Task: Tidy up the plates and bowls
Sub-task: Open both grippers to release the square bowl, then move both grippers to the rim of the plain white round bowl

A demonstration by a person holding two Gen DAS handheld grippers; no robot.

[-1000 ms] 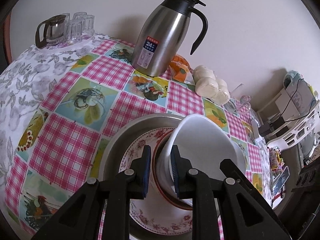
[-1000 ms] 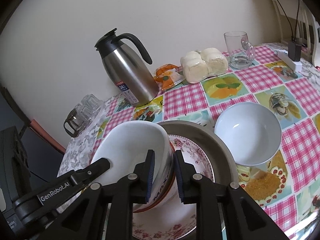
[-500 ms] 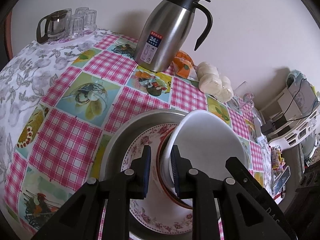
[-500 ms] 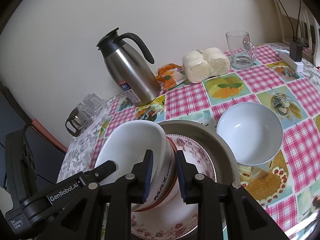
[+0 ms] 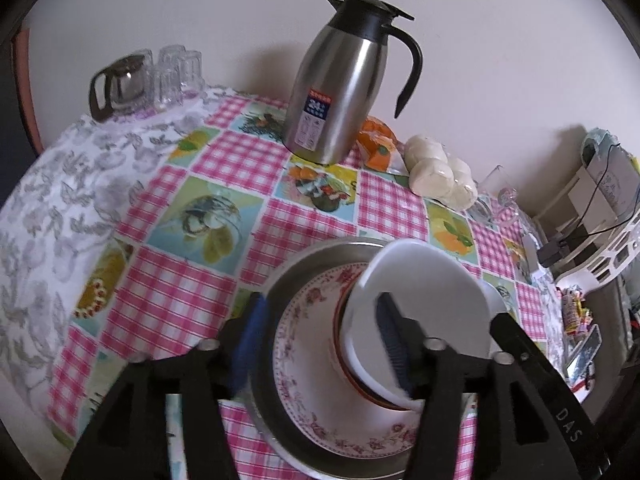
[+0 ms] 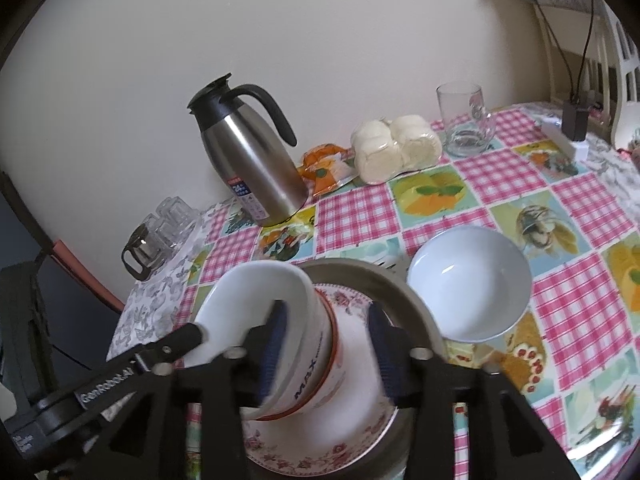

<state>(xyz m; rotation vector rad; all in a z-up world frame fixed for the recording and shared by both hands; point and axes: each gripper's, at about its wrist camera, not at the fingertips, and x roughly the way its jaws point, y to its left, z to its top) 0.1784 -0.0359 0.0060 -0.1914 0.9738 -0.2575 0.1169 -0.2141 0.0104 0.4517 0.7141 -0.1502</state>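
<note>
Black two-finger left gripper (image 5: 320,338) and right gripper (image 6: 330,350): both angled downward, blue-padded jaws opening.

My left wrist camera looks down and forward along its own fingers, close above the stacked dishes, facing the wall with the steel jug (image 5: 344,80) ahead. My right wrist camera looks likewise from the opposite side of the stack, equally close. Both views share the tilted white bowl (image 5: 420,300) on the floral plate (image 5: 312,380), the jug, the checked tablecloth (image 5: 180,280) and the wall.
</note>
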